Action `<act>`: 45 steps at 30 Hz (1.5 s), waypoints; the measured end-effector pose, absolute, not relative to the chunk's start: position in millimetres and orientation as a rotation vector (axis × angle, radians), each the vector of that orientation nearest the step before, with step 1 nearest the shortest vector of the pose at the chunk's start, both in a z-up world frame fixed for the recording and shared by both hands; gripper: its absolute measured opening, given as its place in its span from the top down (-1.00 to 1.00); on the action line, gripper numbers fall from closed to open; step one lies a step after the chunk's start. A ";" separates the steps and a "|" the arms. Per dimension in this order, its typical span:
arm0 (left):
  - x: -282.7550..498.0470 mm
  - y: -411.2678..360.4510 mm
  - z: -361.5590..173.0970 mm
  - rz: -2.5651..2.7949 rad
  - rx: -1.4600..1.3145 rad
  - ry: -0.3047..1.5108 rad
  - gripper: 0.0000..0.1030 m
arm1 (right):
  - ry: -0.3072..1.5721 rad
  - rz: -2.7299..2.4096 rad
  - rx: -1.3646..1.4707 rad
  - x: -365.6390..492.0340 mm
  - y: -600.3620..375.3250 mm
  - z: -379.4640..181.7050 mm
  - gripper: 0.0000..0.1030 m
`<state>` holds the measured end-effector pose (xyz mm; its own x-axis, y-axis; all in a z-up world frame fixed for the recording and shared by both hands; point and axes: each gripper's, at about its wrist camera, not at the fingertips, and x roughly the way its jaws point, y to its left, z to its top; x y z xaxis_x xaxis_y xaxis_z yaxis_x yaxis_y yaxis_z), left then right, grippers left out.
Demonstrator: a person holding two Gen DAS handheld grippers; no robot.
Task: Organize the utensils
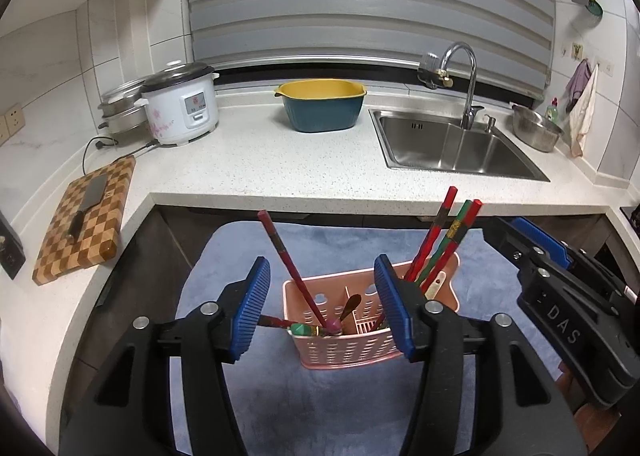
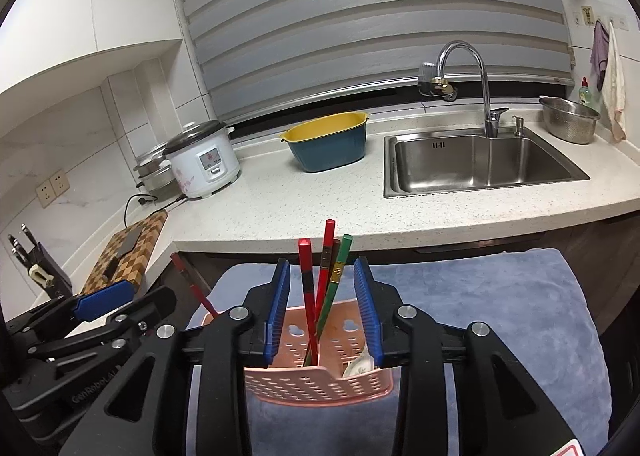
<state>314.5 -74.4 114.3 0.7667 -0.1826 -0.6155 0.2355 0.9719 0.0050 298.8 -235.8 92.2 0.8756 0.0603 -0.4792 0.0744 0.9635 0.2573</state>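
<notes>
Pink utensil caddy [image 1: 344,340] is set on a blue towel [image 2: 500,304]; chopsticks [image 1: 440,240] are stood in its right compartment, 1 red chopstick [image 1: 288,260] leaned left. Left gripper [image 1: 320,308] and right gripper [image 2: 324,312] are held open, empty, above it.

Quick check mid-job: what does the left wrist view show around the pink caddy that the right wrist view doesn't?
Only the left wrist view shows a brown spoon standing in the pink caddy and a chopstick lying on the blue towel.

Only the right wrist view shows the knife block and a white spoon clearly.

Both show the caddy, upright chopsticks, the sink, and both open, empty grippers: left gripper, right gripper.
</notes>
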 end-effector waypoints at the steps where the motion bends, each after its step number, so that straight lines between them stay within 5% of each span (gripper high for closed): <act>1: 312.9 -71.4 115.3 -0.227 0.077 0.654 -0.06 | 0.504 -0.009 0.275 297.3 -236.8 92.7 0.30; 19: 253.6 -53.2 118.6 -0.208 0.047 0.606 -0.31 | 0.506 -0.034 0.214 226.9 -224.5 91.5 -0.08; 45: 164.6 -36.2 65.7 -0.169 0.058 0.679 -0.46 | 0.624 -0.104 0.143 126.4 -205.2 56.5 -0.15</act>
